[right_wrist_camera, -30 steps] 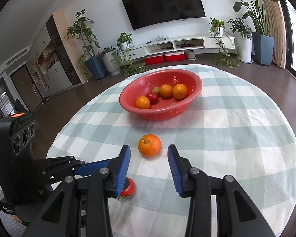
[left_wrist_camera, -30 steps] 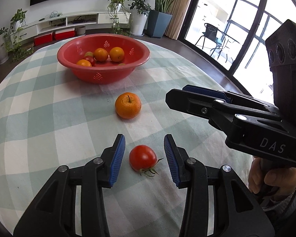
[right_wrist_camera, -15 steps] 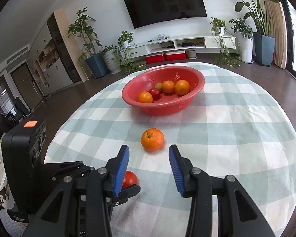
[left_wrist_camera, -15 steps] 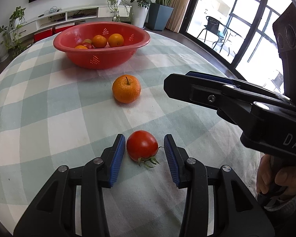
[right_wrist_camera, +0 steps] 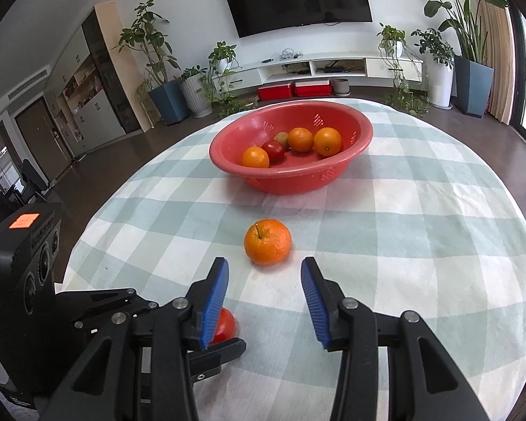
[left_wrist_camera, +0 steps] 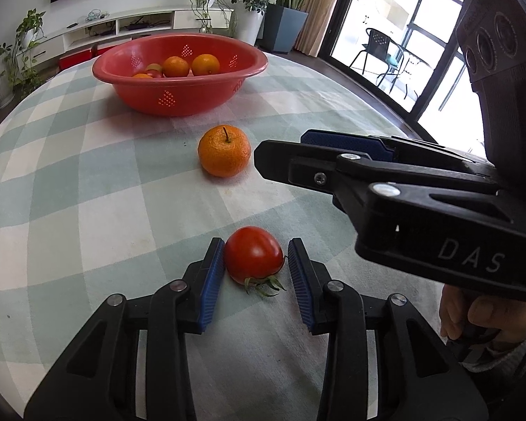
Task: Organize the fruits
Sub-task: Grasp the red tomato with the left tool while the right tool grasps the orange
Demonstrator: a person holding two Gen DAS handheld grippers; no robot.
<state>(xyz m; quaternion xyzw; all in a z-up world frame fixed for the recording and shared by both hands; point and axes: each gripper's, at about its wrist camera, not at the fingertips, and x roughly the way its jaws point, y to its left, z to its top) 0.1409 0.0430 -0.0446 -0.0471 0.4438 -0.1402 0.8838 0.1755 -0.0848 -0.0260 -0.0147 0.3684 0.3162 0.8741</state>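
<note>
Both of my wrist views are bright and sharp, lit by daylight from the glass doors [left_wrist_camera: 396, 52] at about two o'clock in the left view, where the panes are blown out to white. I see soft shadows beneath the red basin [right_wrist_camera: 291, 175] and the orange [right_wrist_camera: 267, 242] on the checked tablecloth [left_wrist_camera: 70, 193], and small glints on the tomato [left_wrist_camera: 253, 254]. Fisheye distortion bows the table edge and room lines, and black vignetting fills the corners from ten to two o'clock.
</note>
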